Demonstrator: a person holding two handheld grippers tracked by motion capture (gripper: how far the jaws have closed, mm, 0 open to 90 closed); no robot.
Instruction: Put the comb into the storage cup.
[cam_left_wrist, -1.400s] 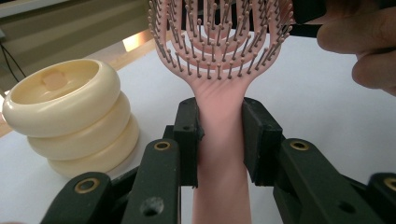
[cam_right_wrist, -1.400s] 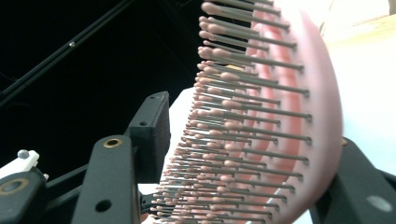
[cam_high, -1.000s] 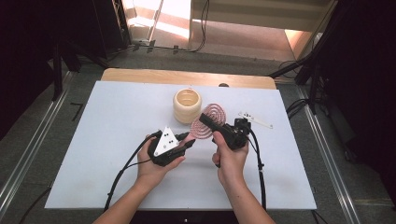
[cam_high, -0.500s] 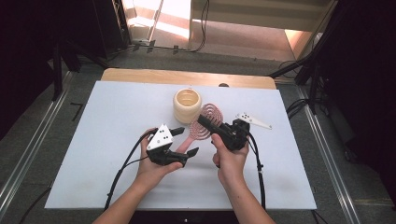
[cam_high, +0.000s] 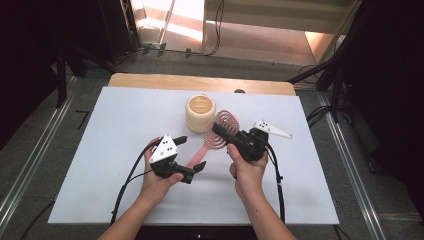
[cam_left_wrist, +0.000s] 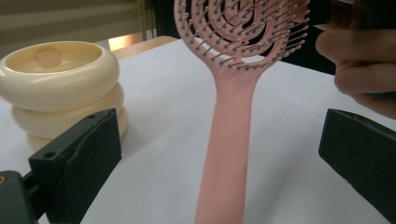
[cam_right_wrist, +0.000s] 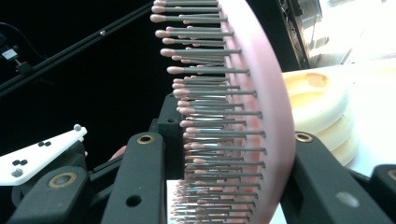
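Observation:
A pink hairbrush (cam_high: 226, 131) is held off the white table with its bristles turned sideways. My right gripper (cam_high: 218, 128) is shut on the brush's head (cam_right_wrist: 254, 116), one jaw on the bristle side and one on the back. My left gripper (cam_high: 192, 154) has just been opening and now stands open. The brush's handle (cam_left_wrist: 224, 154) runs between its jaws with a wide gap on each side, and neither pad touches it. The left gripper's white plate (cam_right_wrist: 42, 154) sits behind the bristles in the right gripper view.
A cream ribbed round container (cam_high: 200, 112) stands upright just behind the brush, to the left of its head (cam_left_wrist: 56, 84). The white table top (cam_high: 100, 150) extends wide to the left and right of the hands. Dark stands and cables surround the table.
My left gripper was shut on the brush handle and has opened and let go, drawing back a little towards the person. The right gripper has kept hold of the brush head.

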